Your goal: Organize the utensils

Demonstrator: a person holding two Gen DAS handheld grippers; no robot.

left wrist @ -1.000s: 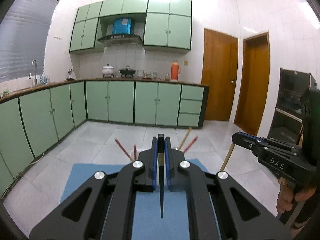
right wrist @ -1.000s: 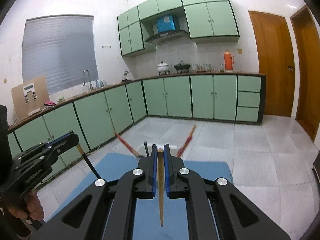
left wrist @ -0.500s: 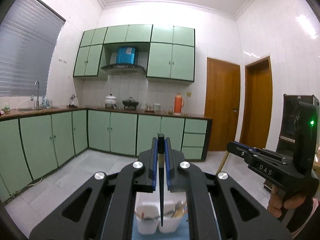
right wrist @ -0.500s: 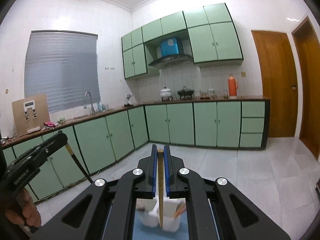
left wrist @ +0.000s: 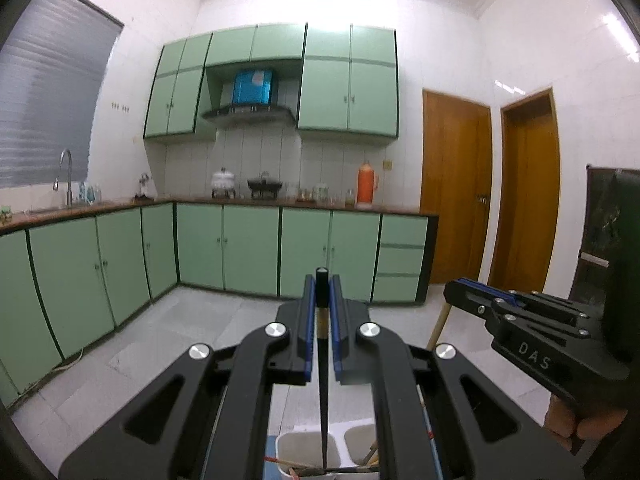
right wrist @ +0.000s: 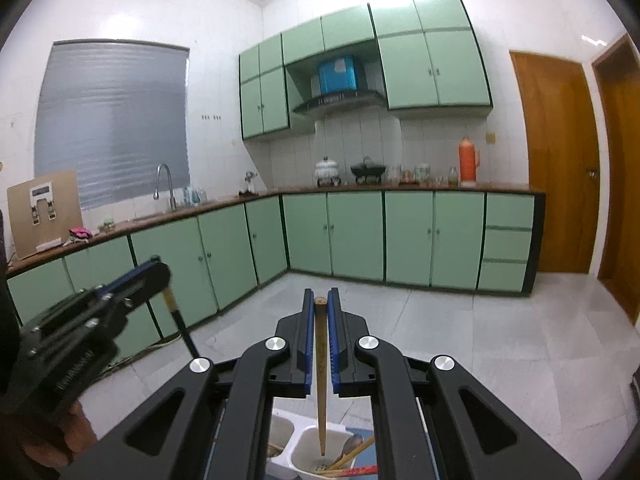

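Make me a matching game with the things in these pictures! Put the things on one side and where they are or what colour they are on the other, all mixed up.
Things:
1. black chopstick
2. wooden chopstick
3. thermos
4. white utensil holder

Descriptions:
A. orange, standing on the kitchen counter
B. clamped in the left gripper
C. below both grippers, with utensils inside
D. clamped in the right gripper

Pairs: 1-B, 2-D, 3-A, 4-C

Both wrist views side by side, raised, facing green cabinets [left wrist: 224, 248] (shared); white holder [right wrist: 316, 446] close below.
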